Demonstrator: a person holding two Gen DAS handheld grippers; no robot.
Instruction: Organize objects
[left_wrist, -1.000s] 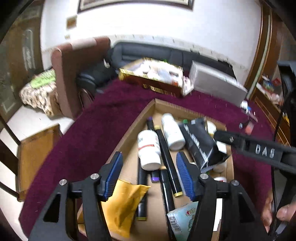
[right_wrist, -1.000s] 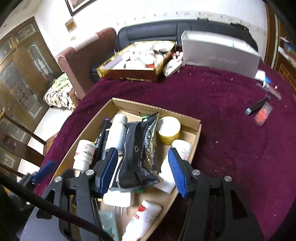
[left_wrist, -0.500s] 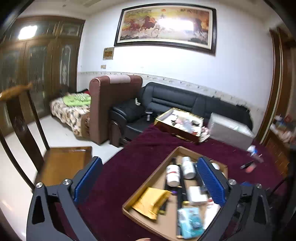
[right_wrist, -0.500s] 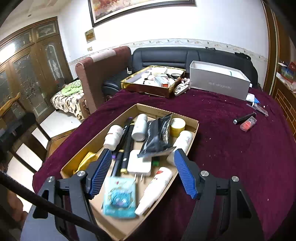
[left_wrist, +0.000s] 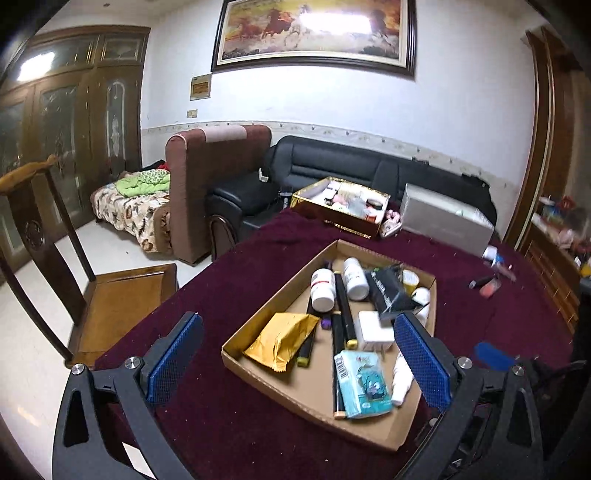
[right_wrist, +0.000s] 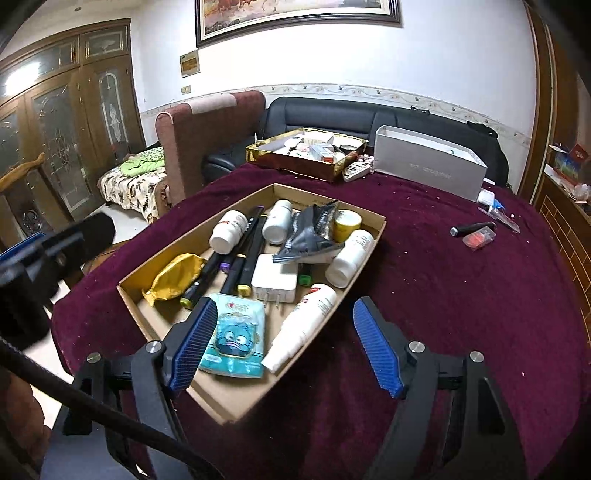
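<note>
Cardboard tray (right_wrist: 373, 236) on maroon-clothed bench (right_wrist: 461, 295), holding white bottles (right_wrist: 228, 236), black markers (right_wrist: 251, 254), yellow pouch (right_wrist: 173, 277), white charger (right_wrist: 275, 277), blue packet (right_wrist: 234, 336), grey pouch (right_wrist: 310, 236). Gold box (right_wrist: 295, 162) and grey box (right_wrist: 428, 166) behind. Sofa (left_wrist: 351, 170), armchair (left_wrist: 207, 184) beyond. Left tongs (left_wrist: 295, 363) wide open, empty. Right tongs (right_wrist: 284, 347) opening, gripping nothing.
</note>
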